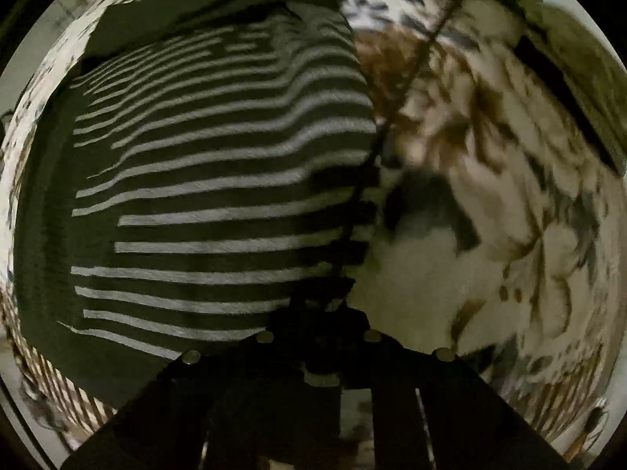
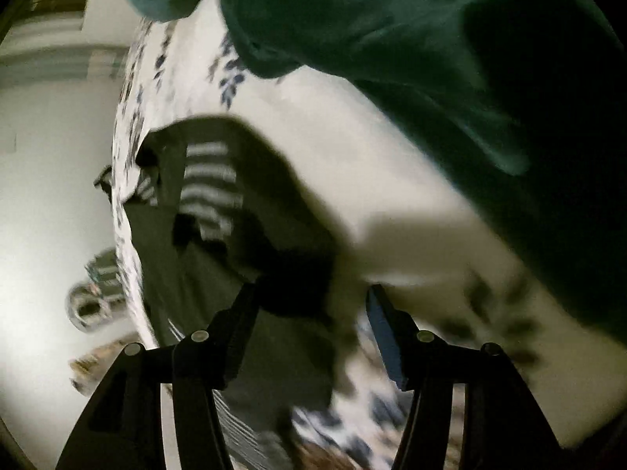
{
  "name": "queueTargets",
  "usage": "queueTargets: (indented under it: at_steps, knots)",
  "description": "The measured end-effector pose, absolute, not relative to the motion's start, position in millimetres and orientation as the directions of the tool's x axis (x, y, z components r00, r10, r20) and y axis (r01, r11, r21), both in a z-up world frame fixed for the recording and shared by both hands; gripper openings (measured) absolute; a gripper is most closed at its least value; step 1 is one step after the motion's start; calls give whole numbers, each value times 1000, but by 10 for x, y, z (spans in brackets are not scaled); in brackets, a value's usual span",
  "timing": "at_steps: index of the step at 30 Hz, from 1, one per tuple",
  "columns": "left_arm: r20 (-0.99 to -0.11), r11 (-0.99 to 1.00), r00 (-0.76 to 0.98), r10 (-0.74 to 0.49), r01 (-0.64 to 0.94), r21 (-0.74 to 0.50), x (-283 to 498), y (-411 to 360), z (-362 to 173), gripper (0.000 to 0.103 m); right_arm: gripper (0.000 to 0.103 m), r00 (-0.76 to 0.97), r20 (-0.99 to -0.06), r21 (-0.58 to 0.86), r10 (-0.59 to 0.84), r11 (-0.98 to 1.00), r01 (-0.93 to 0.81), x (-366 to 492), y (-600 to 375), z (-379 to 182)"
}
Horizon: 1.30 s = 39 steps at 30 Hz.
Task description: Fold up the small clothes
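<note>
A dark striped garment (image 1: 203, 180) with pale stripes lies spread on a floral-print cloth (image 1: 490, 203). My left gripper (image 1: 319, 309) is shut on the garment's right edge, low in the left wrist view. In the right wrist view the same striped garment (image 2: 219, 196) lies ahead, partly folded and blurred. My right gripper (image 2: 311, 305) is open, its fingers (image 2: 386, 337) spread wide above the garment's dark edge. It holds nothing.
A green garment (image 2: 411, 39) lies bunched at the top and right of the right wrist view. The floral cloth's left edge (image 2: 125, 180) drops off to a pale floor with a round metal object (image 2: 88, 307). A striped fabric (image 1: 78, 399) shows at the lower left.
</note>
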<state>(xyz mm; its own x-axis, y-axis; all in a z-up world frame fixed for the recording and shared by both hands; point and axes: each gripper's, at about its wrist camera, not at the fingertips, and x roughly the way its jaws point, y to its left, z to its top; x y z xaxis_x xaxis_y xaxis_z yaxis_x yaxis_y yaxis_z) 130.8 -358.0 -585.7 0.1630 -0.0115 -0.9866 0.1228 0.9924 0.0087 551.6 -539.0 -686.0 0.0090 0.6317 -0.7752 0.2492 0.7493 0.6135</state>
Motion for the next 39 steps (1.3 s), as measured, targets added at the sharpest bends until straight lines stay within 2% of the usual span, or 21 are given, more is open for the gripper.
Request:
queueTargets:
  at_steps: [1, 2, 3, 9, 13, 19, 23, 26, 31, 39]
  knots:
    - [-984, 994, 175, -19, 106, -1, 1300, -3514, -5809, 8, 58, 36, -763, 628, 646, 726, 279, 5538, -5358, -6898]
    - [-982, 996, 184, -28, 93, -11, 1290, -3462, -5759, 8, 35, 60, -762, 633, 645, 722, 279, 5551, -5340, -6879]
    - [-981, 997, 190, -39, 77, -24, 1279, -3404, -5695, 8, 7, 73, -772, 622, 631, 729, 284, 5557, -5296, -6850]
    - [-960, 994, 262, -93, -31, -105, 1210, -2898, -5157, 7, 6, 115, -800, 596, 589, 757, 268, 5572, -5100, -6424]
    - [-921, 951, 322, -219, -140, -275, 1240, -2309, -4848, 7, 6, 107, -825, 564, 555, 797, 214, 5689, -4765, -5988]
    - [-891, 910, 387, -237, -233, -343, 1262, -1491, -4763, 7, 6, 50, -872, 489, 486, 866, 105, 5985, -3733, -5332]
    - [-863, 848, 408, -297, -304, -435, 1285, -894, -4879, 7, 6, 25, -899, 438, 438, 899, 21, 6164, -2856, -5097]
    - [-843, 782, 405, -354, -367, -504, 1217, -473, -5032, 7, 6, 6, -919, 395, 395, 919, -7, 6339, -2006, -5161]
    - [-834, 729, 403, -376, -427, -535, 1161, 161, -5259, 7, 6, -20, -949, 315, 314, 948, -47, 6659, -820, -5550]
    - [-811, 629, 401, -427, -512, -584, 1114, 888, -5637, 7, 6, -37, -980, 195, 194, 980, -36, 6893, 166, -6182]
